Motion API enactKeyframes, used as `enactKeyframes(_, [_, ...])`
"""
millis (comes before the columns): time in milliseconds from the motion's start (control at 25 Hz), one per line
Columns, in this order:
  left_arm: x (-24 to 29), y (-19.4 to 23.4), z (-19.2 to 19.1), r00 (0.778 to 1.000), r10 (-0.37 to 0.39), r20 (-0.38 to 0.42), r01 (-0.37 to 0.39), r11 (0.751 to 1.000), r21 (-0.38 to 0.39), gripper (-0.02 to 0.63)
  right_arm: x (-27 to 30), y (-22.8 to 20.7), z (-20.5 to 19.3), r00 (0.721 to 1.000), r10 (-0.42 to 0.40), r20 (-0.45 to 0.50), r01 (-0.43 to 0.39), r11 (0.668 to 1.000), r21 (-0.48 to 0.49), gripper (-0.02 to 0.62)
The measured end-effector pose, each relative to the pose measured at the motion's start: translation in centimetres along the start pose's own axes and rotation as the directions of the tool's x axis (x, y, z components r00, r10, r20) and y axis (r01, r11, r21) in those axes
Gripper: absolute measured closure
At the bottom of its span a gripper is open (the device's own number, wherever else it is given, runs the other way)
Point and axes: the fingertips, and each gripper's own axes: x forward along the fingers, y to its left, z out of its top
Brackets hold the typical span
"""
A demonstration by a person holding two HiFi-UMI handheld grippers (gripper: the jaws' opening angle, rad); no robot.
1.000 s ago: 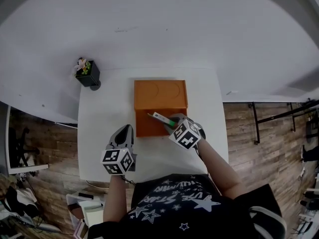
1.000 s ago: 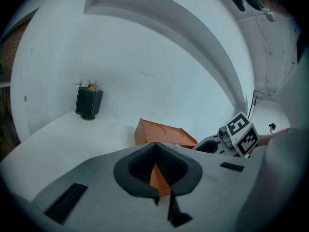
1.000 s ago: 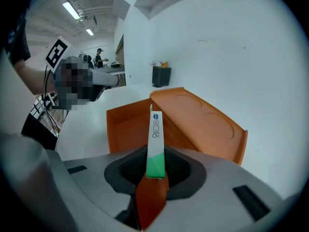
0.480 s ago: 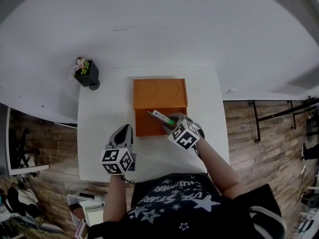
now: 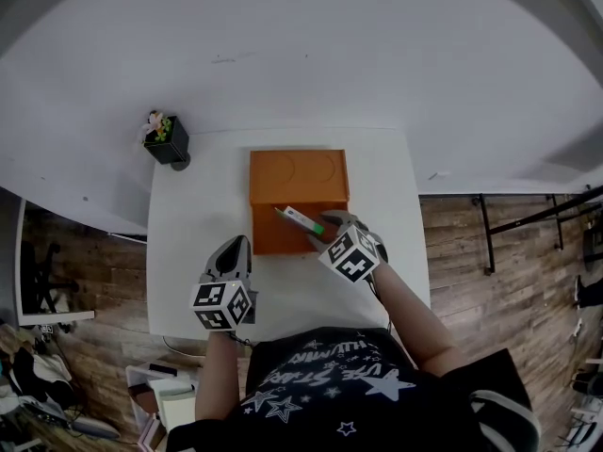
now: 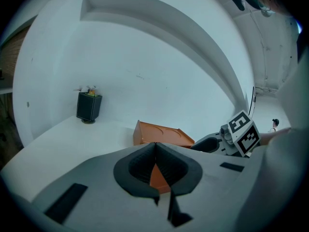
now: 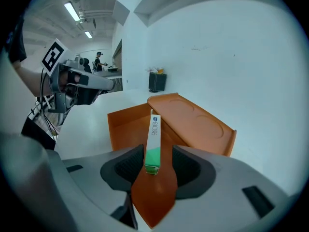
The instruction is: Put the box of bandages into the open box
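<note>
Your right hand-held gripper [image 5: 323, 226] has the bandage box [image 7: 153, 139] by its green end only, and most of its length sticks out ahead of the jaws. I judge that the main risk: a pinch that short could let it swing or slip before you mean to let go. Next is aim. It hangs edge-up over the near part of the orange box [image 5: 273, 243], so a release too close to the near wall may catch the rim and tip it out onto the worktop [image 5: 193, 215]. Carry it too far and it could strike the raised lid [image 5: 299, 179] instead.

Your left hand-held gripper [image 6: 155, 151] sits closest to you, low over the worktop — jaws closed together, nothing between them, touching no object that I can see. The right one is clamped narrowly on the bandage box, which is in the air above the orange box's cavity, not yet inside. The plant pot [image 5: 167, 141] stands well apart at the far left corner.
</note>
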Motion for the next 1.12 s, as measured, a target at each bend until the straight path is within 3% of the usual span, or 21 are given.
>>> enactKeyframes(680, [-5.1, -5.0, -0.1, 0.988, 0.128, 0.088, -0.128, 0.992, -0.003, 0.586, -6.3, 0.1, 0.7, 0.982, 0.029, 0.188, -0.034, 0.999, 0.022, 0.430])
enactKeyframes(800, [-6.2, -6.6, -0.5, 0.985, 0.145, 0.097, -0.145, 0.989, -0.006, 0.586, -8.3, 0.1, 0.1, 0.977, 0.018, 0.213, -0.025, 0.999, 0.026, 0.485])
enactKeyframes(1120, [-9.2, -11.7, -2.4, 0.973, 0.192, 0.126, -0.193, 0.981, -0.004, 0.586, -13.6, 0.5, -2.5, 0.955, 0.002, 0.296, -0.008, 1.000, 0.020, 0.532])
